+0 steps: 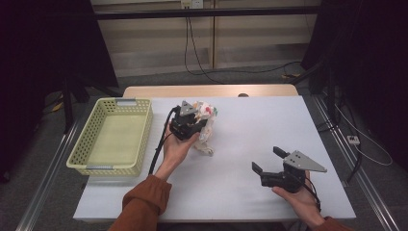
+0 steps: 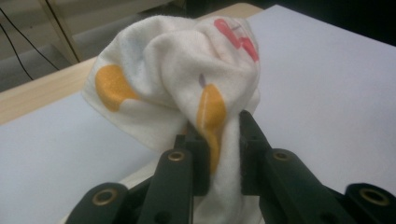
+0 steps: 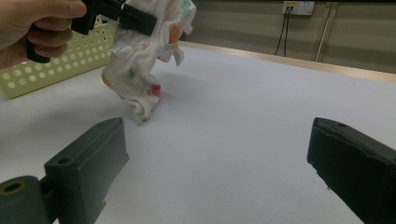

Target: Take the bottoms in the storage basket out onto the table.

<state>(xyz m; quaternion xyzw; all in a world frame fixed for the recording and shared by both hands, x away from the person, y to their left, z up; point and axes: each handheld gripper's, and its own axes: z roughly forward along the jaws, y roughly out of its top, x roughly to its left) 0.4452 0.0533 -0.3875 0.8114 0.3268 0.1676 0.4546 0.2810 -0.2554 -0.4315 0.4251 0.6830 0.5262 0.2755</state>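
The left gripper (image 1: 188, 120) is pinching a bunched spotted cloth (image 2: 187, 74), lifting it probably towards the yellow basket (image 1: 86, 144). The right gripper (image 1: 269, 161) is resting open and empty, well apart.

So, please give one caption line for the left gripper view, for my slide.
Left gripper shut on a white cloth with orange and red prints, lifted above the white table.

Lab or test room, not a home. White table (image 1: 269, 144) boxed in by metal rails (image 1: 45, 168) on grey floor; black curtains (image 1: 48, 43) at both sides; loose cables (image 1: 202, 67) run to a wall socket (image 1: 191, 4); bare beige wall panels (image 1: 159, 38).
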